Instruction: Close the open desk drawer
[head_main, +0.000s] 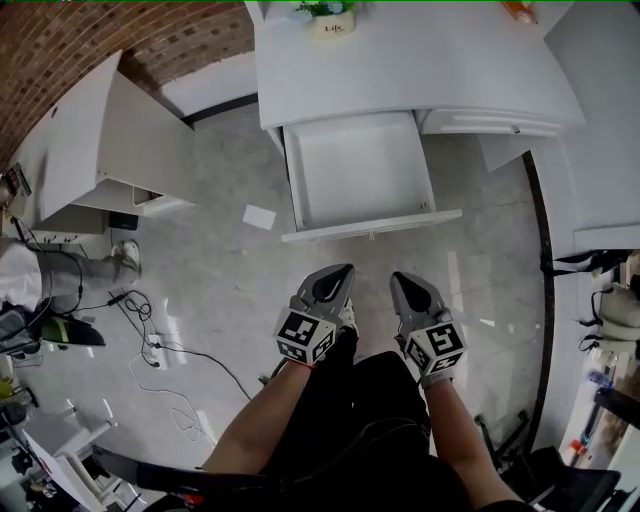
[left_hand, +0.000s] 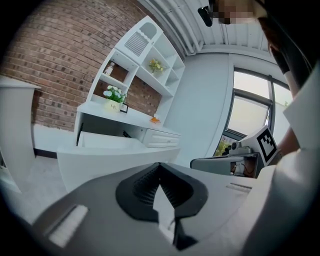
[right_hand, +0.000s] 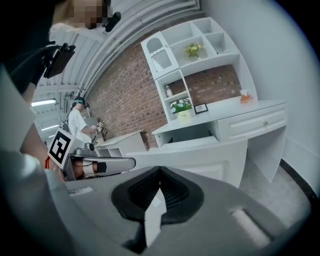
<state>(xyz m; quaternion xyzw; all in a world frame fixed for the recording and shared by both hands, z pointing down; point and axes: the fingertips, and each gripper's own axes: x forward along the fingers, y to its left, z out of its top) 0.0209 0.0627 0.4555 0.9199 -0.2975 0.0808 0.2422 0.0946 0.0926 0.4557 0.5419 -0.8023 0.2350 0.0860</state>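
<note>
Drawer (head_main: 360, 180) is seen pulled out from desk (head_main: 400, 60), apart from both tools. L tool (head_main: 342, 273) & R tool (head_main: 401, 281) are closed, empty. Drawer should be pushed squarely at mid-front w/ both tips.

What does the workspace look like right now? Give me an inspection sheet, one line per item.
Surface: white desk top, with grey floor below.
Job's things: drawer pulled out, nothing seen inside.
Clutter: potted plant and orange item on the desk; paper sheet on the floor.
Grippers: left gripper and right gripper both shut, empty, short of the drawer.
Cables: loose cables on the floor, left.
Surroundings: brick wall, white cabinet.
</note>
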